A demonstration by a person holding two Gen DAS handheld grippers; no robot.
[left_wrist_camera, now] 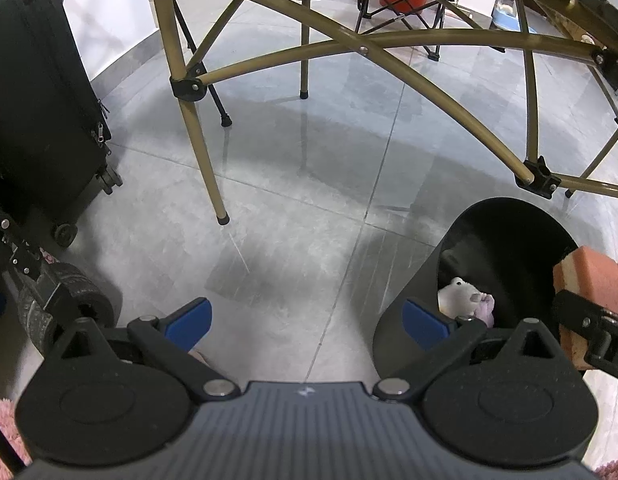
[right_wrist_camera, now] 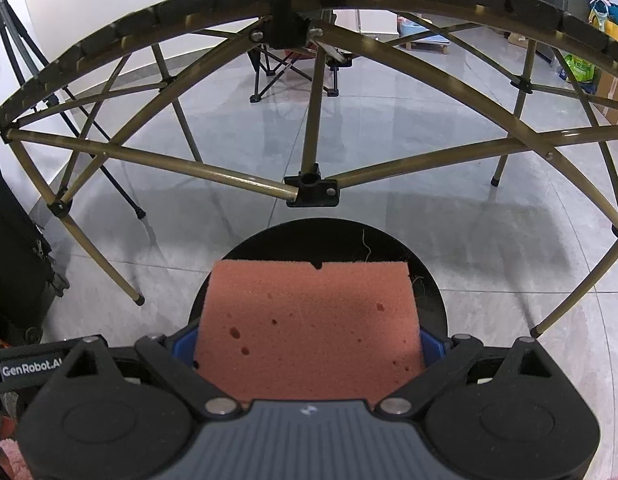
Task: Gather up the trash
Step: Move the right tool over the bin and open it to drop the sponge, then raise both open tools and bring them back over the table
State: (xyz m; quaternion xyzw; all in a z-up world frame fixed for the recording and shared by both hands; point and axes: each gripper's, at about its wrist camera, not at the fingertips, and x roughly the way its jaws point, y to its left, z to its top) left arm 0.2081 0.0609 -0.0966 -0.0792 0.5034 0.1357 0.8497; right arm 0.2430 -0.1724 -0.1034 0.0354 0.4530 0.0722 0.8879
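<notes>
One black bin (right_wrist_camera: pixel 433 292) stands on the grey tiled floor (left_wrist_camera: pixel 293 208), just ahead of the right tongs (right_wrist_camera: pixel 309 344) and ahead-right of the left tongs (left_wrist_camera: pixel 307 320). The right tongs grip one pink sponge (right_wrist_camera: pixel 309 320) between their blue pads, held over the bin's mouth. The left tongs gape wide and hold nothing. One pale crumpled wad (left_wrist_camera: pixel 465 294) lies inside the bin. One black suitcase (left_wrist_camera: pixel 41 112) stands far left of the left tongs. A strip beside the right tongs reads "GenRobot.AI" (right_wrist_camera: pixel 31 369), its end partly hidden.

"GenRobot.AI", its end cut off, is printed on the left hand-held gripper's black bar (right_wrist_camera: pixel 29 368).
</notes>
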